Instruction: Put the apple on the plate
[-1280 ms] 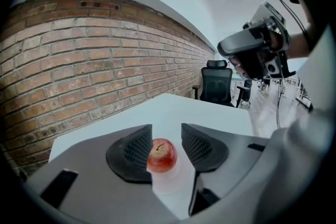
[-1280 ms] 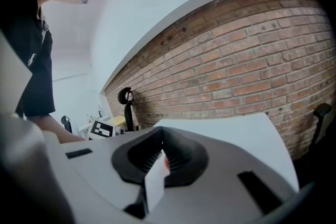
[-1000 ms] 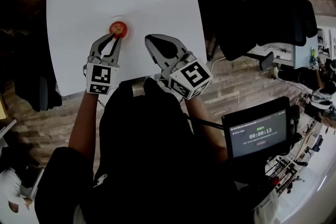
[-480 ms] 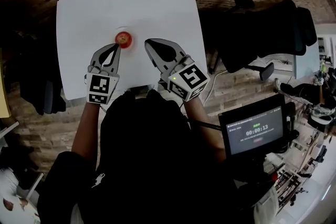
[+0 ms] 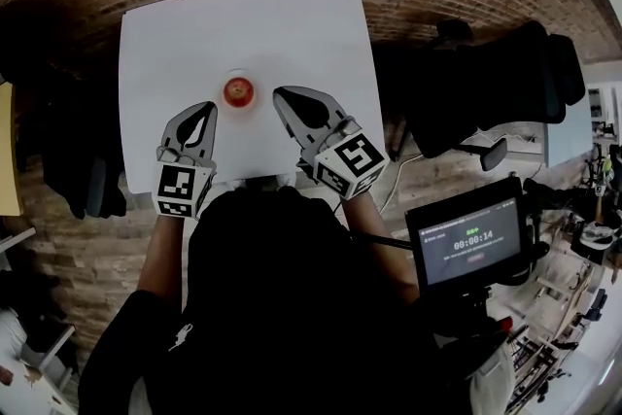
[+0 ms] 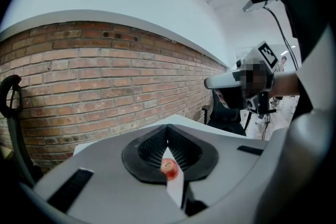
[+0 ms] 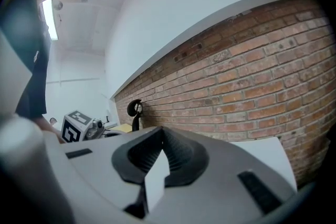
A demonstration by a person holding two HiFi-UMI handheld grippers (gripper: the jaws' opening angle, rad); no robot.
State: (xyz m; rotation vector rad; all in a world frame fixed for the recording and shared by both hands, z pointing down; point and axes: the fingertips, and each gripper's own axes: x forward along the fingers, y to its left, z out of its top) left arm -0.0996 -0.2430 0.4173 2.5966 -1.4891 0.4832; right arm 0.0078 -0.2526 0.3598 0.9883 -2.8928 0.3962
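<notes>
Head view: apple [image 5: 239, 91] sits on plate [image 5: 240, 111], white bench [image 5: 194, 24]; left hand-held gripper [image 5: 207, 108] & right hand-held gripper [image 5: 280, 94] flank it, both w/ jaws together, empty

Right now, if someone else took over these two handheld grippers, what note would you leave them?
Left gripper: jaws shut, empty, just short of the apple.
Right gripper: jaws shut, empty, beside the plate.
Things: the apple sits on the white plate, on the white table.
Done: apple is on the plate.
Left: nothing that I can see.
</notes>
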